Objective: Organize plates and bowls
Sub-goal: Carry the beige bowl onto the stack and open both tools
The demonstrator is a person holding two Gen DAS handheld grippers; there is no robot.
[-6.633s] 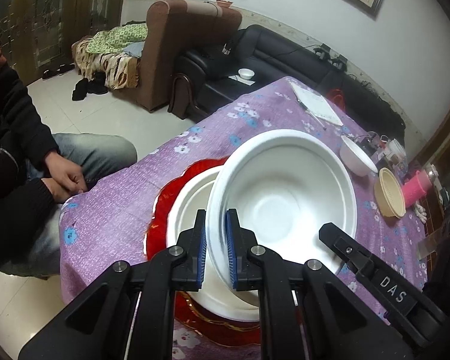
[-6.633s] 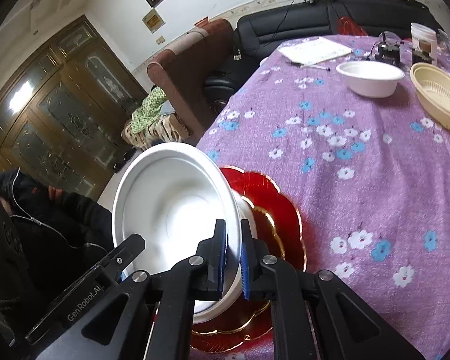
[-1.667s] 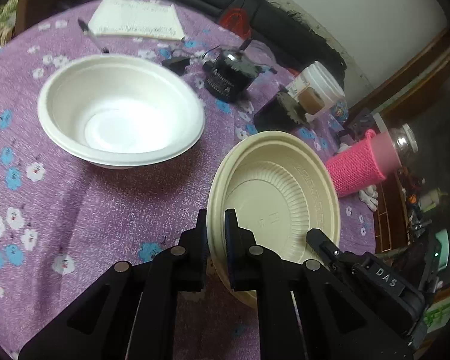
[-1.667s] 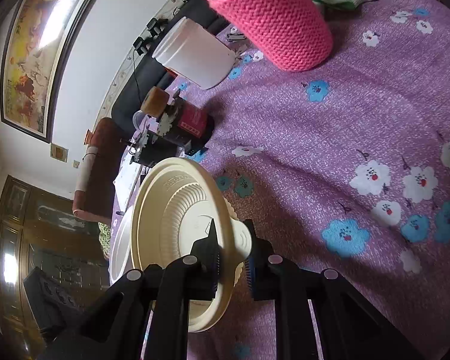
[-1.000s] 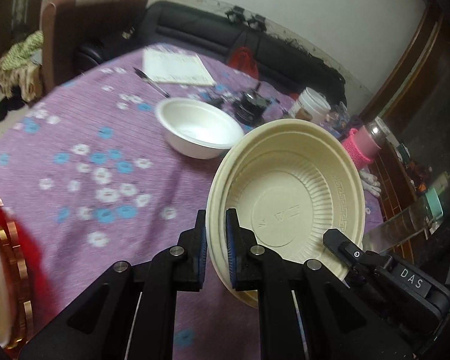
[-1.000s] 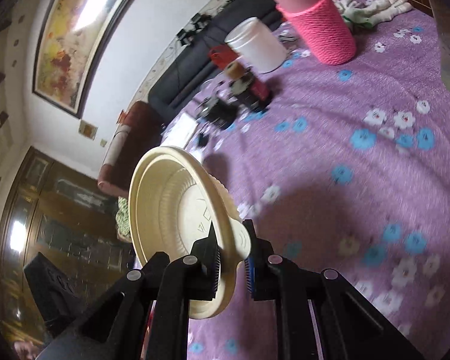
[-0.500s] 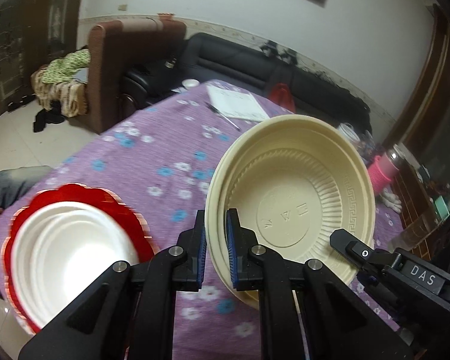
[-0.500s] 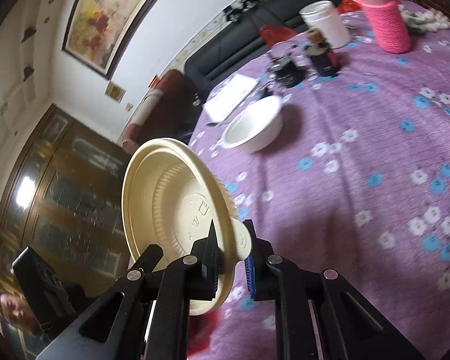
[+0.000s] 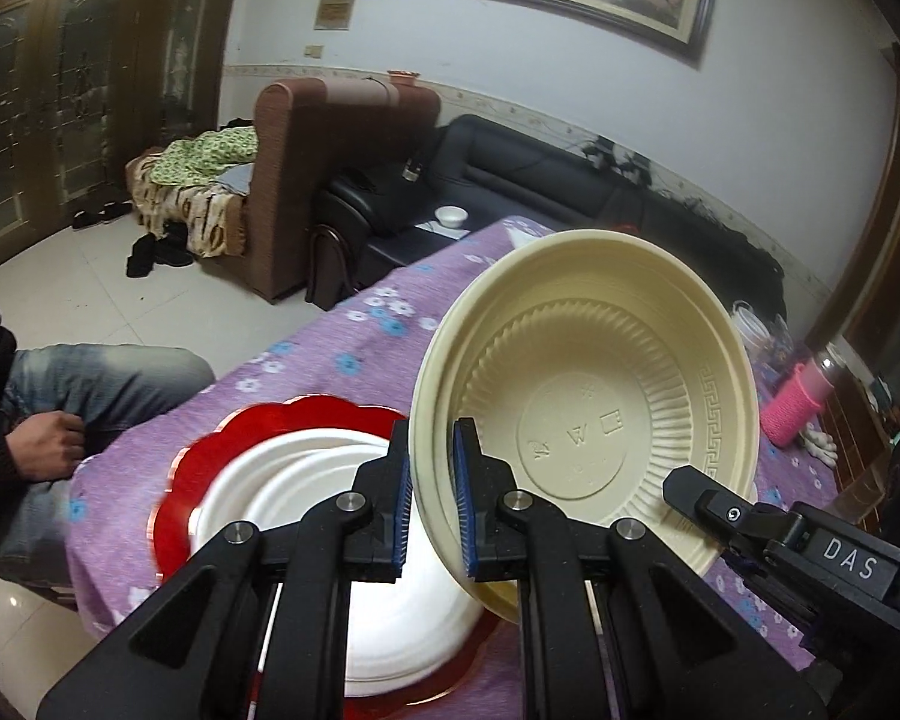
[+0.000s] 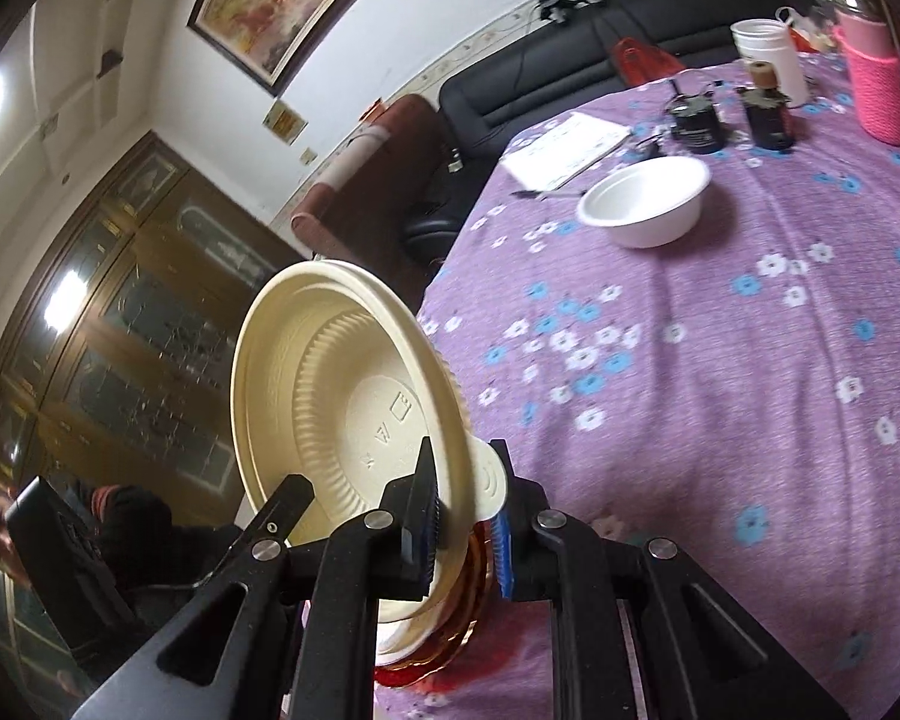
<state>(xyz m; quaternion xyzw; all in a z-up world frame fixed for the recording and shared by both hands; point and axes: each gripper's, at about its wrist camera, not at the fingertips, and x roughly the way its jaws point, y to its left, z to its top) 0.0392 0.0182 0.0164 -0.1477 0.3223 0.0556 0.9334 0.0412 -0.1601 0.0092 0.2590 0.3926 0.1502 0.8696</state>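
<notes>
Both the left gripper (image 9: 432,504) and right gripper (image 10: 465,519) clamp a tilted cream bowl (image 9: 594,414), held above and just right of the white bowl (image 9: 306,516) on the desk's (image 10: 720,372) near-left red plate (image 9: 177,480).

Bowl (image 9: 582,420) held tilted in air betw. both grippers: left gripper (image 9: 429,516) clamped on its near-left rim, right gripper (image 10: 465,525) on opposite rim. Below & left of bowl, plate (image 9: 306,534) sits on tray (image 9: 177,516) at near table (image 10: 720,360) edge. Farther back on table: 2nd bowl (image 10: 645,201), w/ notepad (image 10: 564,150) behind it. Far right corner: cup (image 10: 876,84), tub (image 10: 771,57), jars just beside. Sofa (image 9: 540,192) behind table; armchair (image 9: 330,180) left of sofa. Seated person (image 9: 60,402) left of table, near tray.
</notes>
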